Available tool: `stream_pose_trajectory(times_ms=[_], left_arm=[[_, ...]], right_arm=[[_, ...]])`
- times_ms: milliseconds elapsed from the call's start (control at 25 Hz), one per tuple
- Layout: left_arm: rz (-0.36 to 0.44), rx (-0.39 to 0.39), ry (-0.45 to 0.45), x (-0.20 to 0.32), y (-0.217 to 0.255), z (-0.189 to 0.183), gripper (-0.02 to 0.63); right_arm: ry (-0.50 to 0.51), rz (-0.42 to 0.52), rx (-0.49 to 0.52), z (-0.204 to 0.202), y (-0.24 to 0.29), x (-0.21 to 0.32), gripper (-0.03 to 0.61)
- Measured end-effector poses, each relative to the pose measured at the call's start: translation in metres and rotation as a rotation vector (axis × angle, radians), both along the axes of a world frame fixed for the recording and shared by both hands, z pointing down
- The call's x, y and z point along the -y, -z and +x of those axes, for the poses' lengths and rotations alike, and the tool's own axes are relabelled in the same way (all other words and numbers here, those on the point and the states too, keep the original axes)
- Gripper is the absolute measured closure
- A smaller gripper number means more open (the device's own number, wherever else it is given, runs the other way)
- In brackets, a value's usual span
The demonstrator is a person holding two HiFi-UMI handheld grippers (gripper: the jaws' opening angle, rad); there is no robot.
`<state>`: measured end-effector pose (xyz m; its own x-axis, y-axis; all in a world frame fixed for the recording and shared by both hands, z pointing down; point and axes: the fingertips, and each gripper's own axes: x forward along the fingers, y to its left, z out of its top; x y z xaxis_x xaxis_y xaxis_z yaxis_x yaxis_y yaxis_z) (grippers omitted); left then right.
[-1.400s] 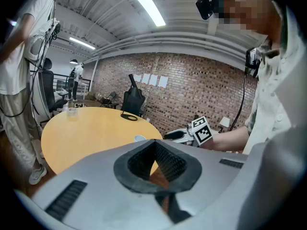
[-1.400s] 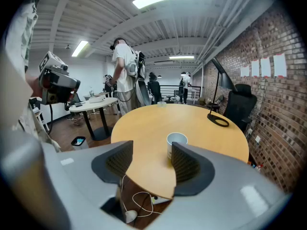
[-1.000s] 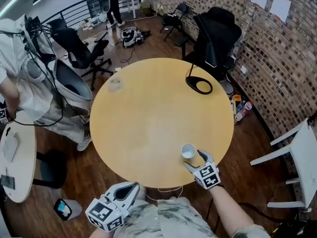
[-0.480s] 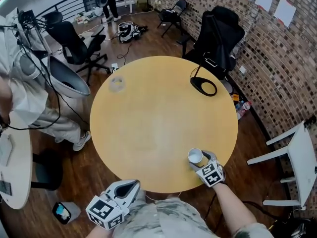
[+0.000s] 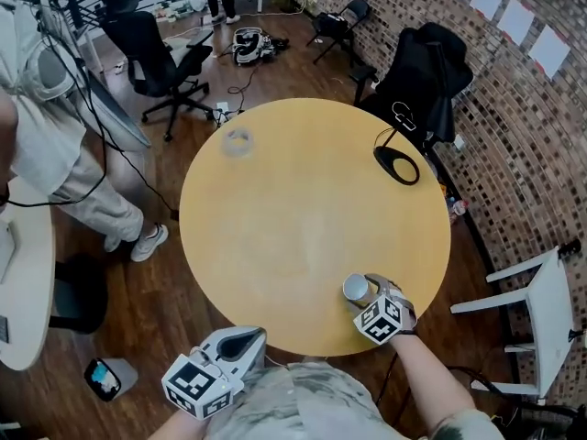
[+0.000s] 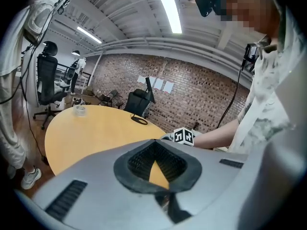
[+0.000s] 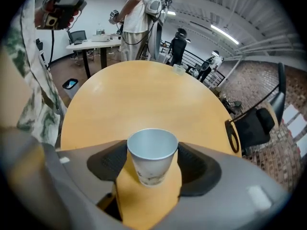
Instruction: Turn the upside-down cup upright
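The cup (image 7: 151, 158) stands mouth-up close to the near edge of the surface (image 5: 293, 200), towards its right side. The right hand-held gripper (image 5: 366, 292) is closed on it. One pad meets the wall on each side just below the rim, at a medium width set by the cup. The grip sits high because the hand-held gripper angles steeply down from above (whether the base rests on the surface cannot be told). Judged from this, the turn is complete and only release is outstanding. The left hand-held gripper (image 6: 155, 147) is closed on nothing and held off the near edge, probably because the task needs only one.
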<state>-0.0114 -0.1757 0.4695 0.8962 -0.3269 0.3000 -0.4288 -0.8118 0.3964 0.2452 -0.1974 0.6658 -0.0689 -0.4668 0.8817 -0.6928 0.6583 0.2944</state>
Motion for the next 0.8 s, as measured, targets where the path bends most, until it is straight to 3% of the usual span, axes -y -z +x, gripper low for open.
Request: stream_pose_trajectory(times_ms=[320,800], left_arm=[[-0.019,-0.023,0.047,0.008,-0.014,-0.026,0.607],[-0.037,-0.022,0.067,0.007,-0.025,-0.031,0.607]], right_arm=[[0.173,-0.096,-0.14,-0.029,-0.034,0.009,0.249],[0.219,-0.106,-0.141,-0.04,-0.043,0.009,0.239]])
